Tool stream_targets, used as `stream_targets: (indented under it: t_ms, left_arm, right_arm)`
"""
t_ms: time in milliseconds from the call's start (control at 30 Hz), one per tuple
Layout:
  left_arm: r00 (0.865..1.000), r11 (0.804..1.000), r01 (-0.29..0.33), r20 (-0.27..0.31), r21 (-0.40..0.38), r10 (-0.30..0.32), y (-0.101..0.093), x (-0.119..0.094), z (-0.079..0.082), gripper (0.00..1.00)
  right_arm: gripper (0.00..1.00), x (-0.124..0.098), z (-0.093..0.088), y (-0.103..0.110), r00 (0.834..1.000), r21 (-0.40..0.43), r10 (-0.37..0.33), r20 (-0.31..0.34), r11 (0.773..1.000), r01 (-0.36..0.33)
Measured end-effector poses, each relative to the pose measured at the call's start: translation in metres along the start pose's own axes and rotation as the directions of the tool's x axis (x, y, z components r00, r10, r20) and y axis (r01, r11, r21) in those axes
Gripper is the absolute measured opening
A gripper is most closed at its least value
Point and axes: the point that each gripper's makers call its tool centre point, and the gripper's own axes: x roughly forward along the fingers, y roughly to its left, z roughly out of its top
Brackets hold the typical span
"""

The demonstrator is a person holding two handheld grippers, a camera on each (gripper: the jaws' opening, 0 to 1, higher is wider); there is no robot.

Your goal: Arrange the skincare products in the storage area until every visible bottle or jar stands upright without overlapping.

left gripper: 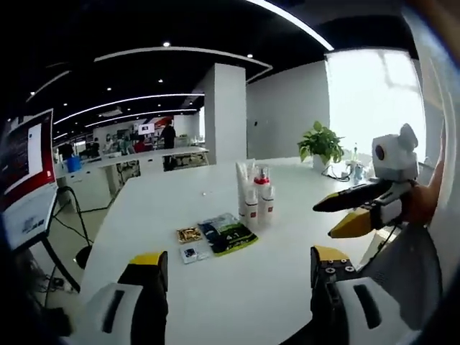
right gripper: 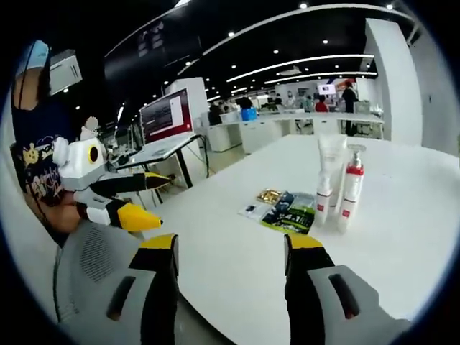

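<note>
A large white table is seen in an open-plan office. Near its middle a small cluster of skincare bottles stands upright, close together: a tall white tube, a white pump bottle with a red top, and shorter white bottles with red labels. What is inside the bottles cannot be told. Just beside the cluster, flat sachets lie on the tabletop: a dark green and black packet, a small gold one and a small pale one.

In the left gripper view, the left gripper is held low over the near edge of the table, its yellow-tipped jaws spread wide with nothing between them. The bottles stand well beyond the jaws, roughly in line with the gap. The right gripper is seen at the right of this view, held in a hand, with its jaws parted and nothing gripped.

In the right gripper view, the right gripper is likewise held over the near table edge, jaws spread and unoccupied. The bottles stand ahead and to the right of the right-hand jaw, well apart from it; the sachets lie ahead, between the jaws' lines. The left gripper is seen at the left, off the table edge, also parted.

A potted plant stands at the far side of the table, and a laptop is seen on a stand beside it.
</note>
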Motion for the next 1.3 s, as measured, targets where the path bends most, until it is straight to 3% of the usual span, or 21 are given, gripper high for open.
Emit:
stream_targets:
  t_ms: [67, 133, 233, 333, 433, 500, 700, 800, 933, 1067, 1167, 1300]
  left_arm:
    - [1.0, 1.0, -0.013, 0.004, 0.012, 0.013, 0.0, 0.0, 0.0, 0.85]
    - [1.0, 1.0, -0.021, 0.006, 0.017, 0.021, 0.0, 0.0, 0.001, 0.86]
    - [1.0, 1.0, -0.022, 0.001, 0.003, 0.022, 0.002, 0.0, -0.001, 0.89]
    - [0.999, 0.999, -0.025, 0.045, -0.044, 0.027, 0.005, -0.004, 0.008, 0.89]
    - [0.993, 0.994, -0.061, 0.097, -0.086, 0.069, 0.016, -0.01, 0.017, 0.92]
    - [0.99, 0.993, -0.066, 0.117, -0.098, 0.078, 0.019, -0.012, 0.021, 0.96]
    - [0.993, 0.996, -0.039, 0.105, -0.082, 0.047, 0.015, -0.012, 0.022, 0.96]
    - [0.989, 0.997, -0.033, 0.143, -0.064, 0.042, 0.017, -0.02, 0.033, 0.96]
    - [0.994, 0.999, -0.04, 0.101, 0.007, 0.039, 0.031, -0.022, 0.026, 0.97]
    - [0.995, 0.998, -0.023, 0.093, -0.053, 0.028, 0.037, -0.023, 0.017, 0.98]
    - [0.996, 1.0, -0.021, 0.091, 0.006, 0.02, 0.033, -0.02, 0.02, 0.98]
    - [0.995, 1.0, -0.022, 0.098, 0.004, 0.021, 0.043, -0.023, 0.023, 0.98]
  right_arm:
    - [0.53, -0.001, 0.001, 0.001, 1.0, -0.021, 0.002, 0.0, 1.0, -0.002]
    - [0.52, -0.007, 0.012, -0.003, 0.998, -0.022, -0.017, 0.062, 1.0, 0.018]
    - [0.58, -0.008, 0.011, -0.013, 0.996, 0.004, -0.063, 0.062, 0.998, 0.063]
    - [0.66, -0.01, 0.015, -0.017, 0.993, 0.0, -0.086, 0.086, 0.996, 0.086]
    - [0.72, -0.01, 0.018, -0.016, 0.991, -0.012, -0.09, 0.098, 0.996, 0.092]
    - [0.72, -0.01, 0.019, -0.017, 0.99, -0.02, -0.097, 0.103, 0.995, 0.099]
    - [0.72, -0.013, 0.021, -0.02, 0.987, -0.028, -0.118, 0.112, 0.992, 0.122]
    - [0.71, -0.014, 0.022, -0.023, 0.985, -0.033, -0.127, 0.12, 0.991, 0.132]
    - [0.71, -0.015, 0.023, -0.023, 0.984, -0.027, -0.128, 0.124, 0.991, 0.132]
    - [0.71, -0.013, 0.023, -0.021, 0.986, -0.032, -0.118, 0.121, 0.992, 0.123]
    - [0.72, -0.013, 0.022, -0.021, 0.986, -0.029, -0.119, 0.118, 0.992, 0.123]
    - [0.71, -0.013, 0.022, -0.021, 0.986, -0.03, -0.119, 0.113, 0.992, 0.123]
